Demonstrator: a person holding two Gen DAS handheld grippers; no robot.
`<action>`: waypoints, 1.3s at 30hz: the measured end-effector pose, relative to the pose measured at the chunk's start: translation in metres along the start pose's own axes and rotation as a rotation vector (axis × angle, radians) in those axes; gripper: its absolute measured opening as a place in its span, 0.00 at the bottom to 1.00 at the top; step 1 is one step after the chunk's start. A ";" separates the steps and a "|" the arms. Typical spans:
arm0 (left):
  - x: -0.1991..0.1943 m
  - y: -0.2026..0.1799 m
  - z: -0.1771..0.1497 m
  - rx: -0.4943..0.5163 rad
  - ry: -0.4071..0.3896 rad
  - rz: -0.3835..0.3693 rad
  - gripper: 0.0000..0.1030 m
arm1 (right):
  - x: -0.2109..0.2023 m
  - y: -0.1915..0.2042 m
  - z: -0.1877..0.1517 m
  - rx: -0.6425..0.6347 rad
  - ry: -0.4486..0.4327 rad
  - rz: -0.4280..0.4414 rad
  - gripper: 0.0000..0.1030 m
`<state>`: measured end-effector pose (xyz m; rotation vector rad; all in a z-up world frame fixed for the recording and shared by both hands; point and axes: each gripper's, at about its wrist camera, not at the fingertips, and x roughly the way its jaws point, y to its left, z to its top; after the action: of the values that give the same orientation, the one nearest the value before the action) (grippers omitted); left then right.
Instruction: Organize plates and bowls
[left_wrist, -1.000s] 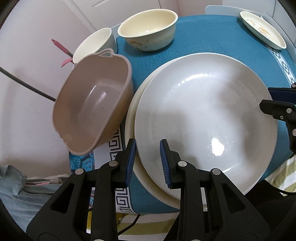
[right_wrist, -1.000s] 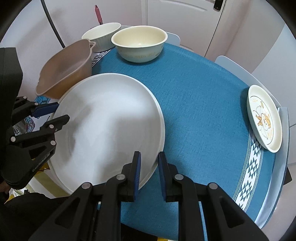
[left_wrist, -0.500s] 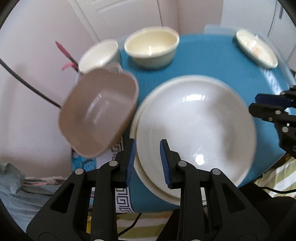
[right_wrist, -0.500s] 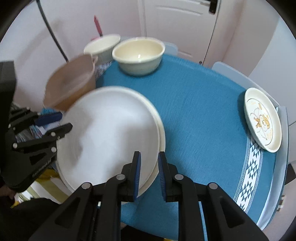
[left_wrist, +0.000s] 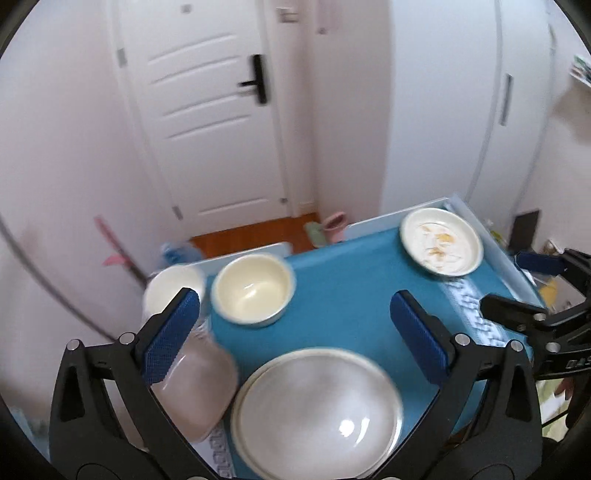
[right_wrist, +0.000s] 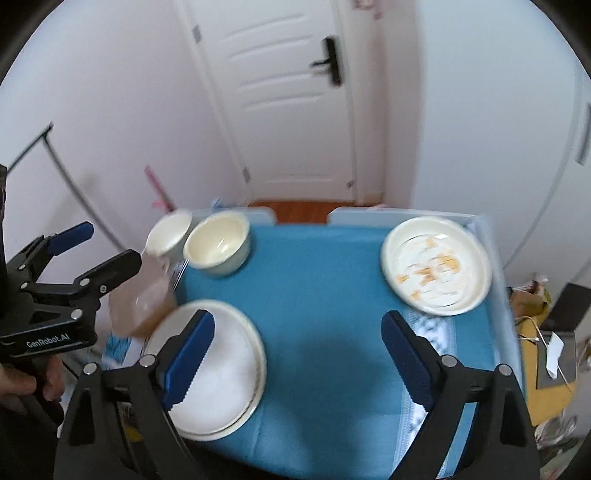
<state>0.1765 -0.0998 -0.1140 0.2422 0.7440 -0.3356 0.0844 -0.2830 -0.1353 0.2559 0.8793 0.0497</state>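
at the bottom of both frames, the left gripper (left_wrist: 295, 328) and right gripper (right_wrist: 297, 350) have just been opening and hold nothing above the stacked white plates (left_wrist: 317, 413), so the small plate (right_wrist: 436, 260) at the upper right probably comes next.

A home — panelled door (left_wrist: 218, 122), blue-clothed table (left_wrist: 343, 295), slippers (left_wrist: 327, 229)

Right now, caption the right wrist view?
Open right gripper above stacked white plates, patterned plate beyond.

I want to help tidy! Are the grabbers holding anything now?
Left gripper: open, jaws just opened, holding nothing.
Right gripper: open, jaws just opened, holding nothing.
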 end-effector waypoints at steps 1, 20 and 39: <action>0.006 -0.005 0.009 0.015 0.004 -0.035 1.00 | -0.006 -0.006 0.002 0.017 -0.016 -0.011 0.98; 0.243 -0.119 0.065 0.098 0.363 -0.451 0.90 | 0.067 -0.186 -0.018 0.508 0.085 -0.113 0.94; 0.331 -0.149 0.056 0.113 0.454 -0.487 0.20 | 0.150 -0.227 -0.016 0.569 0.112 -0.139 0.22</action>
<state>0.3816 -0.3255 -0.3187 0.2450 1.2367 -0.8028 0.1542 -0.4773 -0.3134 0.7272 1.0088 -0.3226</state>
